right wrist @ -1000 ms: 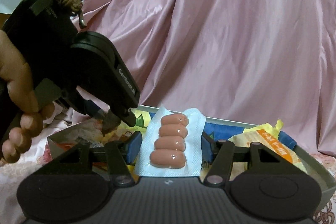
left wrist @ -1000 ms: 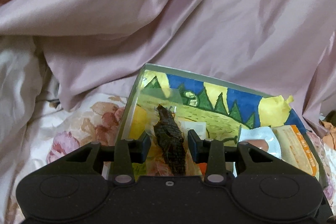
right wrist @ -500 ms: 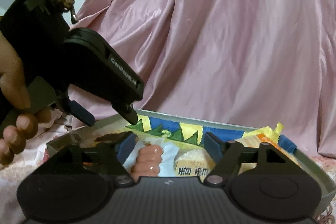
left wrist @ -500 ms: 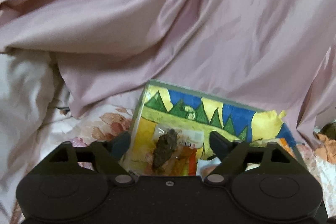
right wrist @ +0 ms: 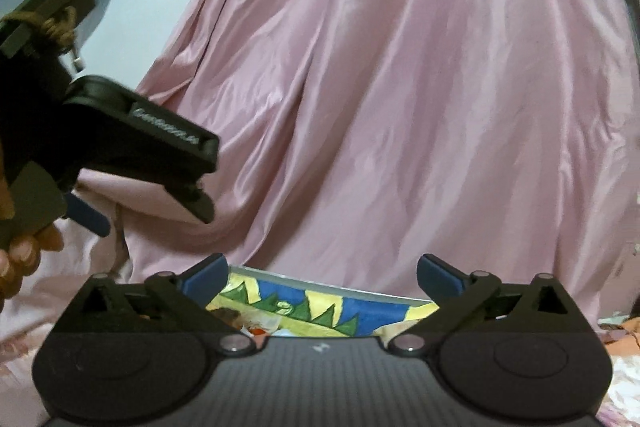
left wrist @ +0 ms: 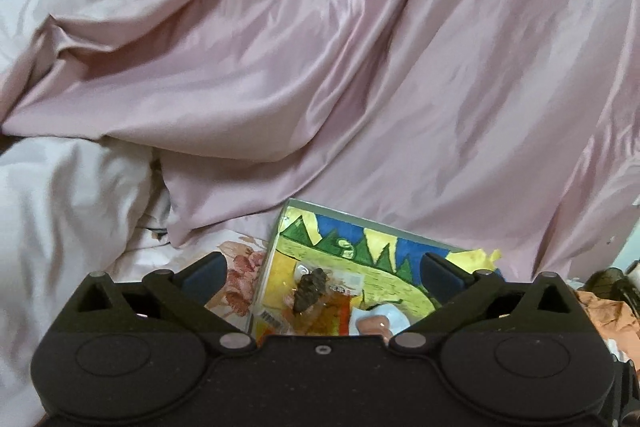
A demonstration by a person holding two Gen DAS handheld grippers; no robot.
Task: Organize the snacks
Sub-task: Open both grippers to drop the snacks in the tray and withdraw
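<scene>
Peeking past the left tongs (left wrist: 322, 273): half-hidden sausage pack (left wrist: 378, 323) in painted box (left wrist: 360, 247).

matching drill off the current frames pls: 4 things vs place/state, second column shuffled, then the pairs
Things:
1. dark dried snack pack
2. sausage pack
3. left gripper
4. pink satin sheet

Place or state:
A. draped behind the box
B. jaws opening, nothing between the pads
C. lying in the painted box, toward its left side
D. lying in the box, right of the dark snack, partly hidden by the gripper body

Pairs: 1-C, 2-D, 3-B, 4-A
</scene>
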